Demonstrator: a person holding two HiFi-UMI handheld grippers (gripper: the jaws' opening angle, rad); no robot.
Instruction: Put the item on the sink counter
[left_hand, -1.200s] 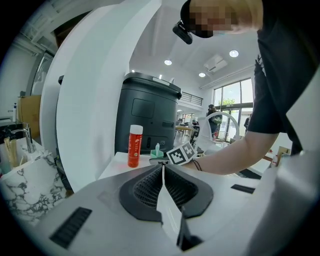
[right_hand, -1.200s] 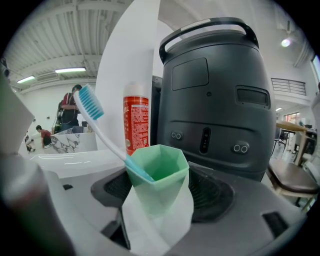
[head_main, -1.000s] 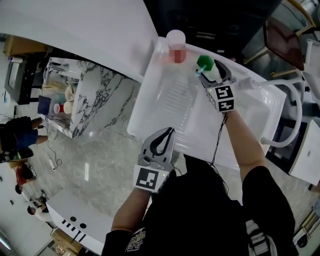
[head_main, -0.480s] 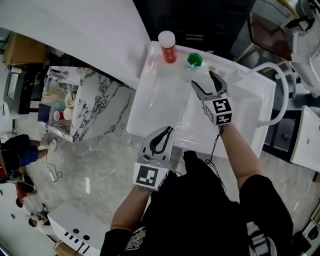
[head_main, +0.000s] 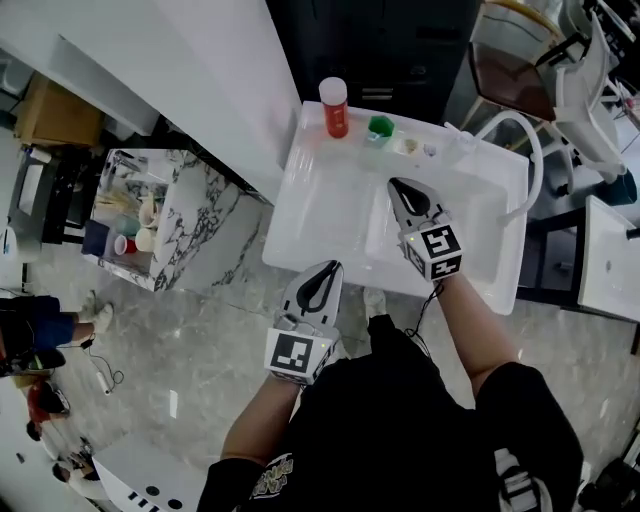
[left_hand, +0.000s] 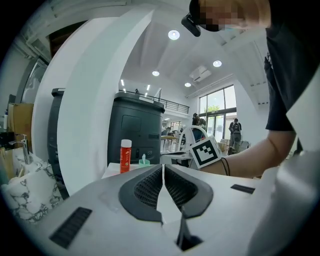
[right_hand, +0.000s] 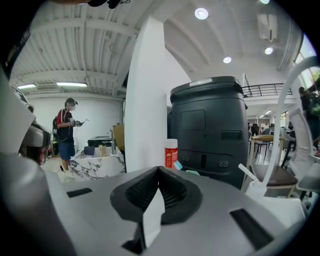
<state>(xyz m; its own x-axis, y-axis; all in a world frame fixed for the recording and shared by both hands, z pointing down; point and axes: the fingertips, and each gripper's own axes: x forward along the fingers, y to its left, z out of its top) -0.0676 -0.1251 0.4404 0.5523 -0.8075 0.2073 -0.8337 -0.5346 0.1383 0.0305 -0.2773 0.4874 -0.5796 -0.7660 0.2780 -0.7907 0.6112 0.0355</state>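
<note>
While the green item (head_main: 379, 126) is sitting on the sink surface (head_main: 320, 190) beside the orange bottle (head_main: 334, 107), we are holding the right hand-held gripper (head_main: 397, 185) and the left hand-held gripper (head_main: 334, 267) closed, empty and clear of it, judging placement done.

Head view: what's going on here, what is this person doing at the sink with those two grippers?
A person stands at a white sink counter with a gripper in each hand. The right gripper is over the basin, jaws shut with nothing between them. The left gripper is at the counter's near edge, also shut and empty. A small green item stands on the back ledge beside an orange bottle, and neither gripper touches them.
</note>
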